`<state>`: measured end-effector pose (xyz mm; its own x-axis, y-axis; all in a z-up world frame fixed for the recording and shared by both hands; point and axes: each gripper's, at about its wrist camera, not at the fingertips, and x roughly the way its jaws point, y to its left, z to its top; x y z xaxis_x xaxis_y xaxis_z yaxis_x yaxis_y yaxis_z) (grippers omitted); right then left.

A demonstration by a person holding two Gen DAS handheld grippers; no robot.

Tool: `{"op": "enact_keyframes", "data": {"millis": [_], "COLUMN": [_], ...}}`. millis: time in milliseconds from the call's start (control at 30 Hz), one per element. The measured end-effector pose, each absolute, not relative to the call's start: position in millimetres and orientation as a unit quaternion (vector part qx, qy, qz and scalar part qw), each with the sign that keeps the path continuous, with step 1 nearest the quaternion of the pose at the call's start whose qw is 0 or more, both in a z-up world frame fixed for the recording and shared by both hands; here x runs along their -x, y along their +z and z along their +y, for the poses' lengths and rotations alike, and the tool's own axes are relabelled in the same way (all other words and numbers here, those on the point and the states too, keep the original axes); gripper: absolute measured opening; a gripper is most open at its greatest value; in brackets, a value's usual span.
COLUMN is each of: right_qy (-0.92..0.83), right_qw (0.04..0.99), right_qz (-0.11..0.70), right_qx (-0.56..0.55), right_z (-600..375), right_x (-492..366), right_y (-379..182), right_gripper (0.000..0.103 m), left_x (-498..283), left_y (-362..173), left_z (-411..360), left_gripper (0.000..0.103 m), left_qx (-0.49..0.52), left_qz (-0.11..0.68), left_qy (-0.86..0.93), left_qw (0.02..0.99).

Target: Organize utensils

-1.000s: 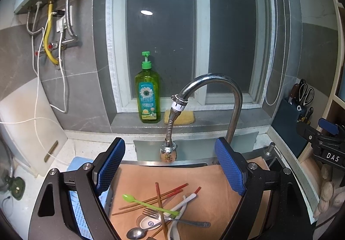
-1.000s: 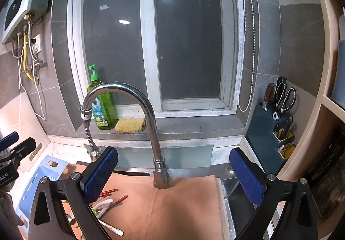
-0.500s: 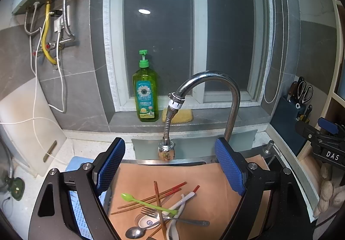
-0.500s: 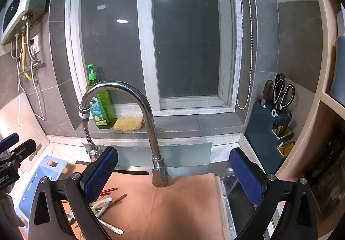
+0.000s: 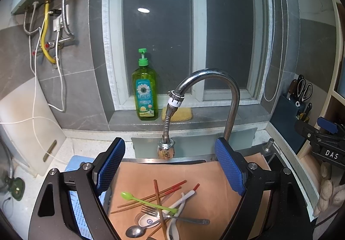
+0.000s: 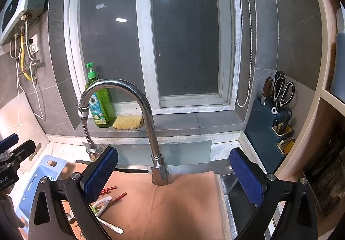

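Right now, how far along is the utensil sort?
Done: nothing visible; the chopsticks, green spoon, fork and metal spoon lie in one crossed pile on the brown mat.
In hand: nothing. Left gripper and right gripper are both open and empty above the mat.
Left: all of it, every utensil needs picking out and grouping.

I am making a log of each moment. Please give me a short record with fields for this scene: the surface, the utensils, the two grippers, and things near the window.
surface: brown board over the sink
utensils: tangled pile on the board: green spoon, red chopsticks, metal fork, metal spoon, white spoons
left gripper: open, empty, above the pile
right gripper: open, empty, near the faucet base
windowsill: green soap bottle, yellow sponge
right wall: blue knife block with scissors
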<state>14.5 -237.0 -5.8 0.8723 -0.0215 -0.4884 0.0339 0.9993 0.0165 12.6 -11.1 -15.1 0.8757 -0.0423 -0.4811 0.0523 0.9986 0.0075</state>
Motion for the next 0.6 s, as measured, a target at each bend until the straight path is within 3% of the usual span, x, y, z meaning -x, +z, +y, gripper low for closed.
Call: {"op": "enact_keyframes", "data": {"millis": [600], "right_qy": [-0.014], "right_qw": [0.965], "right_qz": [0.262], "right_qx": [-0.01], "right_z": [-234.6], "right_x": [-19.7], "right_y": [-12.3], "right_gripper": [0.102], "left_x": [-16.4], "left_y": [-18.7], "left_z": [-8.5], "left_gripper": [0.085], "left_qx": [-0.01], "left_qz": [0.258], "left_qy": [-0.025], "left_qw": [0.966]}}
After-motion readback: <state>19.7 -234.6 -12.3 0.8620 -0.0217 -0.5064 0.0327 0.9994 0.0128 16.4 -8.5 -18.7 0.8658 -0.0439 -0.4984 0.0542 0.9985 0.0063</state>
